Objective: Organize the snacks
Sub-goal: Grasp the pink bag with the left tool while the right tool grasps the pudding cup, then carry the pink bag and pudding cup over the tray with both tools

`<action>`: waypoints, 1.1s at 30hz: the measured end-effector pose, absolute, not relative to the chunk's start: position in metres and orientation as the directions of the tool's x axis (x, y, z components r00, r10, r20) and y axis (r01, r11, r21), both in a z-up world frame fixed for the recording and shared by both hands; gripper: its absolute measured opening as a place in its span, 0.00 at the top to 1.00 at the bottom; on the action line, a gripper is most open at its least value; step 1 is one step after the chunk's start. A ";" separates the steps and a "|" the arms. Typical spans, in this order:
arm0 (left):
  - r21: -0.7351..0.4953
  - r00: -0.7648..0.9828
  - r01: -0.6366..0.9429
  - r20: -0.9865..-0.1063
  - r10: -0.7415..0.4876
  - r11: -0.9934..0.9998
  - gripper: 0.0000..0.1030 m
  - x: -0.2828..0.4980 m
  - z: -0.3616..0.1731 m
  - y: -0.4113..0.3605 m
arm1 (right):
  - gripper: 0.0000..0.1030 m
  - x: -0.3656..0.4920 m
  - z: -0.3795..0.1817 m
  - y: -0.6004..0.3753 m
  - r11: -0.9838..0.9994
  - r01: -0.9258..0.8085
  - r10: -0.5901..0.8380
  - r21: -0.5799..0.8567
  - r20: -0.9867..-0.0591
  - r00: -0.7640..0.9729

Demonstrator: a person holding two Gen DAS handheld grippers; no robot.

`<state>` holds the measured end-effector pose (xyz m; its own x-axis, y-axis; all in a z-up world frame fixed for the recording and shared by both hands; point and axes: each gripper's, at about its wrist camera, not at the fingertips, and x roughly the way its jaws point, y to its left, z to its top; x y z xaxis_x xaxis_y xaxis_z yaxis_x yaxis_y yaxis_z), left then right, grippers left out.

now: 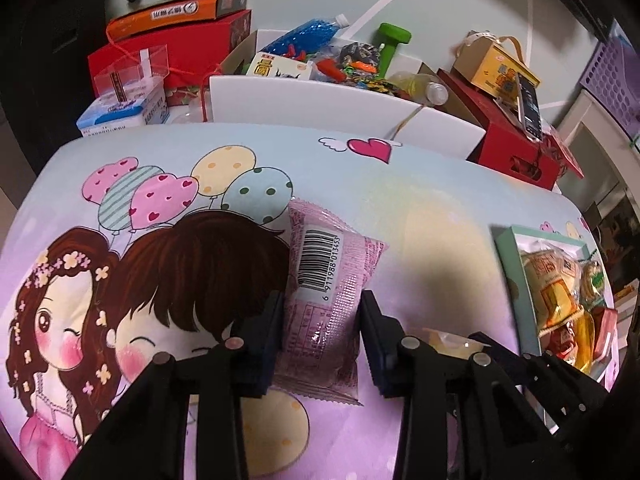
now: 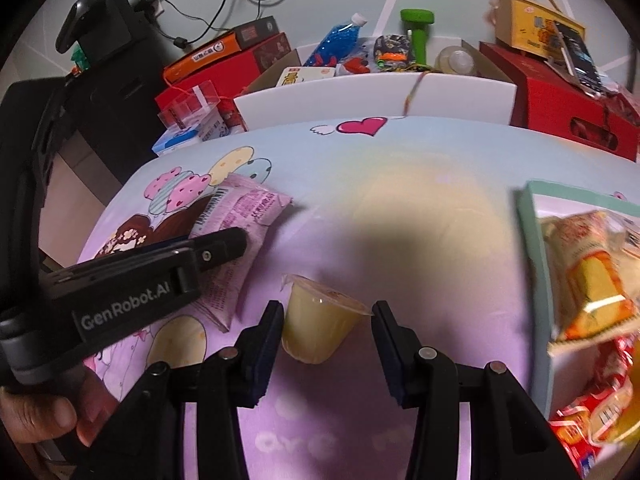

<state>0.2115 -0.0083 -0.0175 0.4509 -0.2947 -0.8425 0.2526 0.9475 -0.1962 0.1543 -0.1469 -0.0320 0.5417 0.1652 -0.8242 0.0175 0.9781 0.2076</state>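
A pink snack packet (image 1: 328, 292) with a barcode lies on the cartoon-printed cloth. My left gripper (image 1: 322, 304) straddles it, fingers close on both sides, not clearly squeezing. The packet also shows in the right wrist view (image 2: 236, 232) under the left gripper body (image 2: 132, 276). A pale yellow jelly cup (image 2: 320, 320) lies tilted between the open fingers of my right gripper (image 2: 328, 316), with a gap on its right side. The cup's edge peeks into the left wrist view (image 1: 448, 342). A mint-green box (image 2: 536, 232) at the right holds several orange and red snack packets (image 2: 592, 276).
The mint box is at the right in the left wrist view (image 1: 508, 256). Behind the cloth stand a white-walled carton (image 1: 320, 100) full of odds, red boxes (image 1: 516, 140), a yellow carton (image 1: 496, 68) and a tissue box (image 1: 124, 112). A purple basket (image 1: 612, 76) is far right.
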 end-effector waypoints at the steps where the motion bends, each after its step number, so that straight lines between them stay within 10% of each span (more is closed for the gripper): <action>1: -0.193 0.453 0.257 -0.841 -0.294 0.947 0.62 0.209 -0.015 -0.009 | 0.53 0.151 -0.030 -0.149 0.978 0.021 0.164 0.208 -0.824 0.542; 33: -0.150 0.557 0.355 -0.758 -0.338 0.923 0.62 0.109 0.062 -0.052 | 0.53 0.037 0.035 -0.252 0.939 0.233 0.044 0.252 -0.763 0.645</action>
<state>0.1088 -0.0519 0.0625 0.5574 -0.3378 -0.7584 0.3553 0.9227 -0.1499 0.0369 -0.2520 0.0348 0.6453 0.0444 -0.7626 0.2329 0.9393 0.2518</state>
